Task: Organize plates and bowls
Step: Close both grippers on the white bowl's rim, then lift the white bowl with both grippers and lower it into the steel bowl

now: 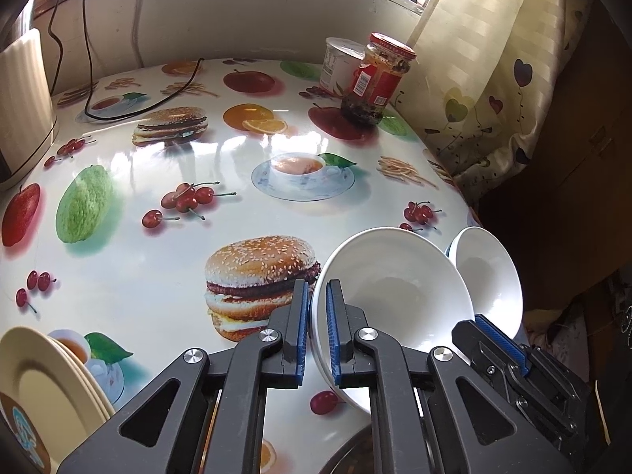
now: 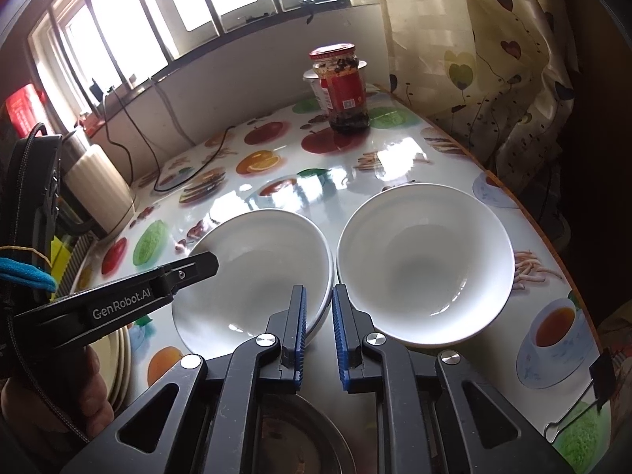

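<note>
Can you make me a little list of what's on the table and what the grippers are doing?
left gripper: pinching the rim of the left bowl, which is tilted
right gripper: low between the two bowls; grip unclear
right bowl: sitting on the table
plates: stacked at the near left
jar: far side, red lid, white tub behind it

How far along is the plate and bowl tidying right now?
Cream plates already sit stacked. The left gripper clamps the rim of one white bowl; the right gripper sits open between both bowls. The second bowl remains unstacked.
</note>
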`<action>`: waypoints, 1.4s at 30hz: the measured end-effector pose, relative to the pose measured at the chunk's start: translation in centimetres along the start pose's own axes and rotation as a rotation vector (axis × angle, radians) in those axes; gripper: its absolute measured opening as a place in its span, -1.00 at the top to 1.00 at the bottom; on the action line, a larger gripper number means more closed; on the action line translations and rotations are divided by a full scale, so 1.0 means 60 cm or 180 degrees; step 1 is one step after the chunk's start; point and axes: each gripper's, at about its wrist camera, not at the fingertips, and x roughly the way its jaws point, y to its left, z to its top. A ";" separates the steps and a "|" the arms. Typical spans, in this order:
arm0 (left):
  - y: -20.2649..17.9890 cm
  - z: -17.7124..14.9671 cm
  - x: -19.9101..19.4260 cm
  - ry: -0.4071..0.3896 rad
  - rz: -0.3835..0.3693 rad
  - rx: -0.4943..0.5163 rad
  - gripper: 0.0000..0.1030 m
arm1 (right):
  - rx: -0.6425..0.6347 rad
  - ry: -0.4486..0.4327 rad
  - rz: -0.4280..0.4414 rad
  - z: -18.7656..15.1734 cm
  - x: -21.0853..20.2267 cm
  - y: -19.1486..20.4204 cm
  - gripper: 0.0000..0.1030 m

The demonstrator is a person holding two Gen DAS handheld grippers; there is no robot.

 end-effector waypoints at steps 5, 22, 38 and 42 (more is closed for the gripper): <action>0.004 -0.003 -0.005 -0.0014 0.0013 -0.0027 0.83 | 0.0019 -0.0011 0.0047 -0.001 -0.002 0.001 0.74; -0.006 -0.016 -0.060 -0.0149 -0.0068 -0.0033 0.82 | 0.0026 -0.0197 0.0117 -0.004 -0.043 0.008 0.74; -0.027 -0.063 -0.117 -0.0242 -0.0178 0.0015 0.82 | 0.0015 -0.0369 0.0170 -0.040 -0.123 0.010 0.74; -0.030 -0.081 -0.124 -0.0228 -0.0195 0.0006 0.82 | 0.0009 -0.0388 0.0155 -0.054 -0.138 0.012 0.74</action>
